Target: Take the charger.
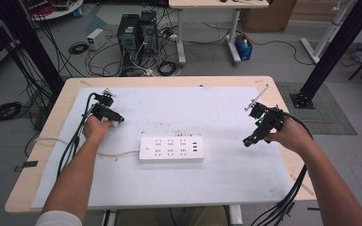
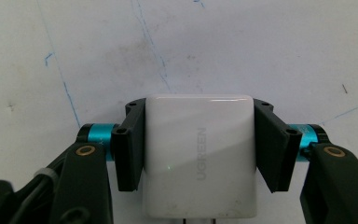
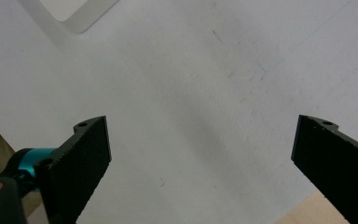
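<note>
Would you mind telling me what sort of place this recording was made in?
Most likely a robotics or electronics lab. Black desktop computer towers stand on the floor among loose black cables, black metal frame posts flank the wooden table, and the left gripper holds a white charger block.

The desk [image 1: 264, 82] is viewed from above and forward; its white mat [image 1: 226, 113] is seen close by both gripper views.

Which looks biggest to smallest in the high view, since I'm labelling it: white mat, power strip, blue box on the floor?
1. White mat, covering most of the table.
2. Power strip.
3. Blue box; it sits farther from the camera, so its true size against the strip is unsure.
</note>
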`<action>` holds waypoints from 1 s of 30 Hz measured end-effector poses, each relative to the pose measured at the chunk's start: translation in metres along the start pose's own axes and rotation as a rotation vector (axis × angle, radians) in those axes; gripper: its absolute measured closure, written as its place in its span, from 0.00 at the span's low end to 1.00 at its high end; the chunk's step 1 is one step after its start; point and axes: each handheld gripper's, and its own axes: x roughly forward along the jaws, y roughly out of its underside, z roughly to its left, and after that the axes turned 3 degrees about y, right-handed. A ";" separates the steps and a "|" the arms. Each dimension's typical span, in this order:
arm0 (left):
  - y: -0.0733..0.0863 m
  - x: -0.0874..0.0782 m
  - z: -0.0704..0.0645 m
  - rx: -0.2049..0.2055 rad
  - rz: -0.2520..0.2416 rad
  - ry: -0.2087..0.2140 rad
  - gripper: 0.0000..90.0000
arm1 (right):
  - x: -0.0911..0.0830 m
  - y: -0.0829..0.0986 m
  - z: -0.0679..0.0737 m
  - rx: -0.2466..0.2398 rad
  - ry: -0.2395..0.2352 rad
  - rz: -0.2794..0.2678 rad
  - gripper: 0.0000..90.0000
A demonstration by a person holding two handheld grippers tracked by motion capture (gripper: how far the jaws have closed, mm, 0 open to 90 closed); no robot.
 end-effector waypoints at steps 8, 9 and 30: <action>0.001 -0.003 -0.002 0.021 -0.006 0.020 0.47 | -0.001 0.000 0.001 0.002 0.002 -0.003 0.04; 0.001 -0.006 -0.003 0.030 -0.007 0.023 0.47 | -0.001 0.000 0.001 -0.001 -0.001 -0.003 0.04; 0.012 -0.093 -0.036 0.224 -0.171 0.114 0.47 | -0.006 0.000 0.018 -0.032 0.019 -0.033 0.04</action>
